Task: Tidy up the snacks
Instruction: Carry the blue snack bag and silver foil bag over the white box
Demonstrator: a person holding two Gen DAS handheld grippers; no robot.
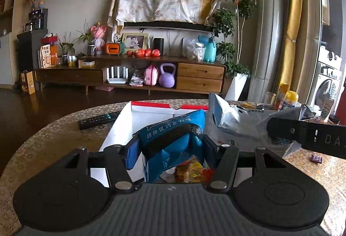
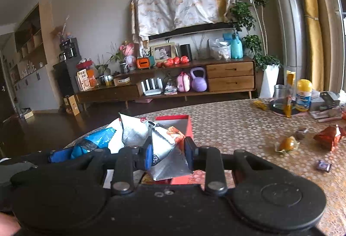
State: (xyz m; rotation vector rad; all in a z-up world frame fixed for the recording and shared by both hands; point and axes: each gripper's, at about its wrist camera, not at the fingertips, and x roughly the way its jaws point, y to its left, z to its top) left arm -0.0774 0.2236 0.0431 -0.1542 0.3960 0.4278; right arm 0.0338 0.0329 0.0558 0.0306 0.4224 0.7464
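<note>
My left tool (image 1: 170, 147) is clamped on a blue bag (image 1: 173, 128), its pads pressing the crumpled plastic from both sides, and the bag hangs over the open white-lined box (image 1: 121, 128) with a red rim. My right tool (image 2: 166, 149) is narrow and pinching a silver bag (image 2: 160, 145) at a fold, held above the same box, whose red wall (image 2: 189, 128) shows just past it. Both bags are slack and glossy — I judge the grips shallow, so a quick swing or a tilt could let either slide out and land outside the box. The two tools are close together: in the left view the right tool's black finger (image 1: 302, 132) reaches in beside the silver bag (image 1: 229, 115), which nearly touches the blue one. If I lower both at once they may jam against each other or snag on the rim, and a push on the light box could shove it across the tabletop (image 2: 237, 119) toward the remote (image 1: 97, 119) at its left. Something orange and yellow already lies in the box below the blue bag; dropping a bag hard could crush it. Further out, loose snacks wait on the tabletop — an orange sweet (image 2: 286, 143), a red wrapper (image 2: 328, 136), a small purple one (image 2: 323, 165) — and a careless sweep of my right arm could knock them off.
</note>
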